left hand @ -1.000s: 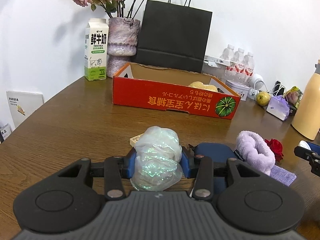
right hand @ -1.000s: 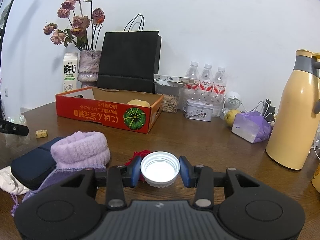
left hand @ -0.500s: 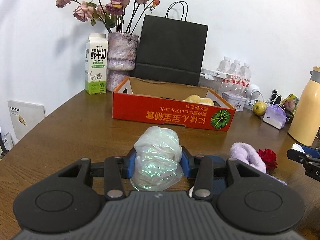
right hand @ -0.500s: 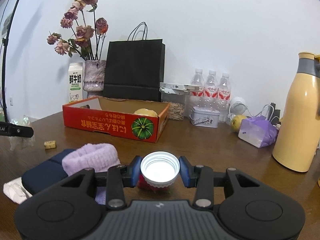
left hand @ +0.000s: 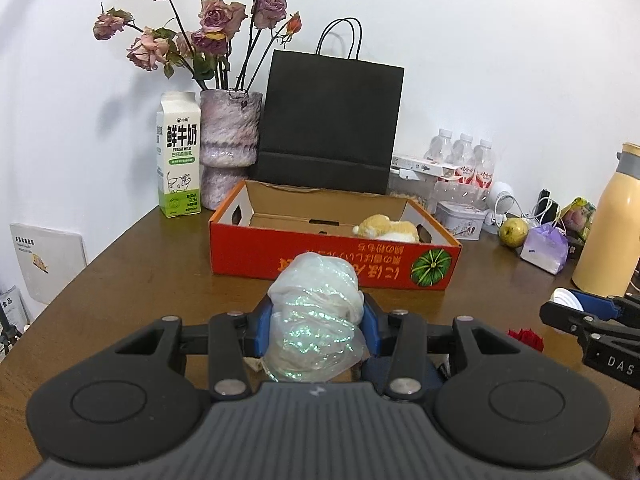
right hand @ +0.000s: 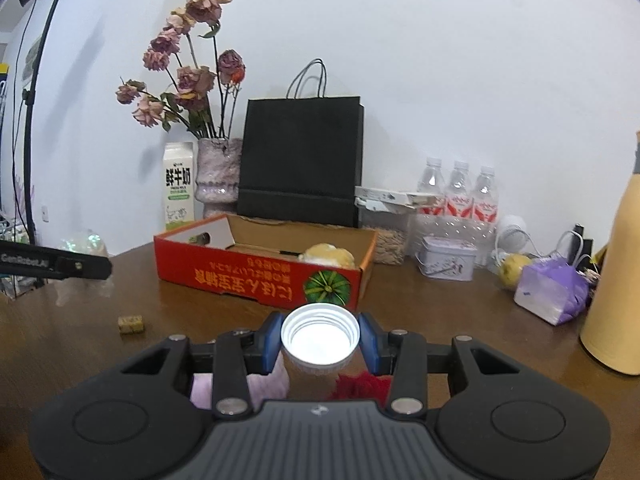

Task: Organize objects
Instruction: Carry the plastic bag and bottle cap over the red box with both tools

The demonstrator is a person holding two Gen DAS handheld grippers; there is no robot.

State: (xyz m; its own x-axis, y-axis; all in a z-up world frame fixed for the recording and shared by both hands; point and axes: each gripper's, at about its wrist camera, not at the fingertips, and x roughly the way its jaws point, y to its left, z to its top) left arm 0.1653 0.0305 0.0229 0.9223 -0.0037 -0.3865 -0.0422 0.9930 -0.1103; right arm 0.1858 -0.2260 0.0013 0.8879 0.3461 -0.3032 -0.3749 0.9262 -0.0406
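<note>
**Both loads up, carrying to the red box**

The wooden table is crowded along the wall, so I treat the red cardboard box with the pumpkin print as my drop point; it sits open-topped ahead of both grippers, in front of the black paper bag. Inside it, toward its right end, lies a tan plush toy; the left and middle of the floor look free.

I judge the step in hand to be the carry: both items are off the table and neither is over the box yet.

My left gripper is partly closed on a crumpled iridescent plastic bag, the blue pads pressing into its sides. It is soft and bulging, so it may cling to a pad or spring open on release. I would clear the near wall with margin, bring it down over the free left half, then spread the fingers well wide.

My right gripper is closed narrowly on a white screw cap, hollow side facing the camera, pinched across its ribbed rim. That grip is thin and a round rim can roll out, so I would keep the wrist level and avoid any jolt. I would set it low on the box floor, in the middle and clear of the plush, not drop it, since it would bounce or roll.

The two grippers are side by side; in the left view the right one shows at the edge. I would enter the box one at a time, left first.
</note>
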